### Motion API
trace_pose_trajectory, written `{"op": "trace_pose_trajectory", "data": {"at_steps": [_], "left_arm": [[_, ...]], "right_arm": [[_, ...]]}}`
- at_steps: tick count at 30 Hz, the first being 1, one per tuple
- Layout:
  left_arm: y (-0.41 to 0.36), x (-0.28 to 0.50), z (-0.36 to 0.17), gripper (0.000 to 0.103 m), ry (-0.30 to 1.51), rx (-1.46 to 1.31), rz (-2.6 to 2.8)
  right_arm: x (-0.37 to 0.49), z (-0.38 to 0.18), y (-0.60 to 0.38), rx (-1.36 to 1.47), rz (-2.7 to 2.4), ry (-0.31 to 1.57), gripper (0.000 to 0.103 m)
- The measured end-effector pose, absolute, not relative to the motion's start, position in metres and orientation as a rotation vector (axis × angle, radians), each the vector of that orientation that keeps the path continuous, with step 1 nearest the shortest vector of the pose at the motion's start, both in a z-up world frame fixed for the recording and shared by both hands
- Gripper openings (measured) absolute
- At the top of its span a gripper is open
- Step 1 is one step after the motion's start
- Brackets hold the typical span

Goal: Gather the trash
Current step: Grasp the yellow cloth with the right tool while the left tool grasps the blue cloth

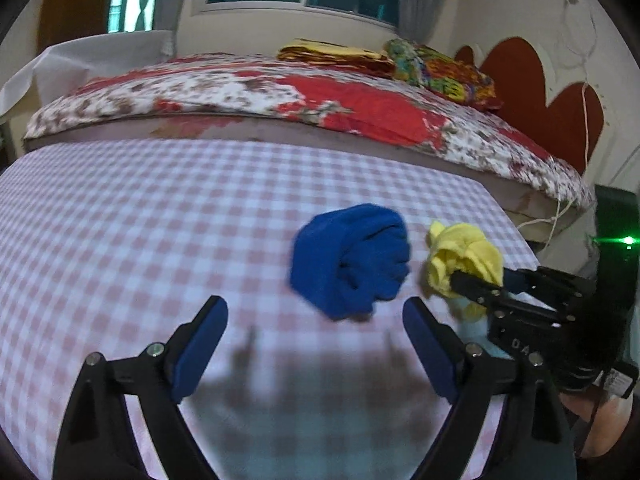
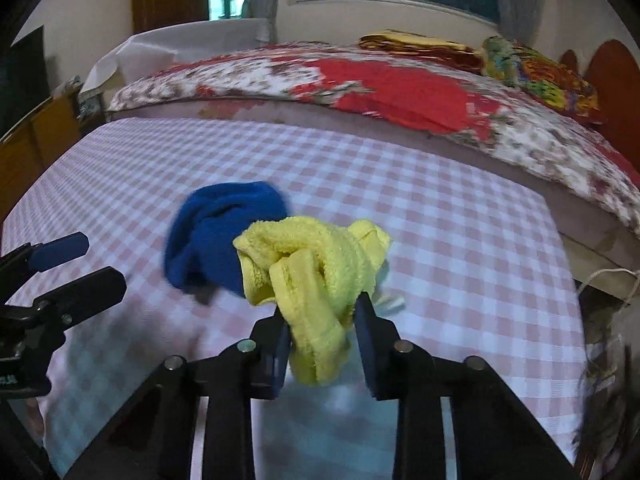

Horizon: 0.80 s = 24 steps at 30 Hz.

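A crumpled blue cloth point(image 1: 350, 258) lies on the pink checked tablecloth point(image 1: 140, 220). It also shows in the right wrist view point(image 2: 216, 236). My left gripper point(image 1: 316, 312) is open and empty, just short of the blue cloth; it shows at the left of the right wrist view point(image 2: 86, 266). My right gripper point(image 2: 320, 312) is shut on a crumpled yellow cloth point(image 2: 316, 276), held just right of the blue cloth. In the left wrist view the right gripper point(image 1: 478, 278) and the yellow cloth point(image 1: 460, 256) are at the right.
A bed with a red floral cover point(image 1: 320, 100) runs along the table's far edge, with folded fabrics point(image 1: 436, 68) on it. A wooden cabinet point(image 2: 32, 148) stands at the left. A white cord point(image 1: 560, 212) hangs at the right corner.
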<state>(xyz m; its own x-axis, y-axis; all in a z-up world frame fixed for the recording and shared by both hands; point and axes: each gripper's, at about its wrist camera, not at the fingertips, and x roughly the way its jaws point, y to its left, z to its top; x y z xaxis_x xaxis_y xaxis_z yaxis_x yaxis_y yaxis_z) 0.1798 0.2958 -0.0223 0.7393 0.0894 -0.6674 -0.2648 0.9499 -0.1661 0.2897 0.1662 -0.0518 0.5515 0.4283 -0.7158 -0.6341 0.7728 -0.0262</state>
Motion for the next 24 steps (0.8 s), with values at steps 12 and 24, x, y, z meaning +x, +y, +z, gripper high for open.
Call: {"op": "trace_pose_trajectory", "data": {"at_steps": [12,24], "left_arm": [[0.284,0.243,-0.049,0.078,0.837,-0.222,0.143],[0.252,0.25,-0.044,0.019,0.83,-0.203,0.056]], "right_arm": [[0.32,-0.045,0.109,-0.252,0.536,0.754,0.031],[0.301,-0.032,0.07,-0.239,0.519,0.737,0.03]]}}
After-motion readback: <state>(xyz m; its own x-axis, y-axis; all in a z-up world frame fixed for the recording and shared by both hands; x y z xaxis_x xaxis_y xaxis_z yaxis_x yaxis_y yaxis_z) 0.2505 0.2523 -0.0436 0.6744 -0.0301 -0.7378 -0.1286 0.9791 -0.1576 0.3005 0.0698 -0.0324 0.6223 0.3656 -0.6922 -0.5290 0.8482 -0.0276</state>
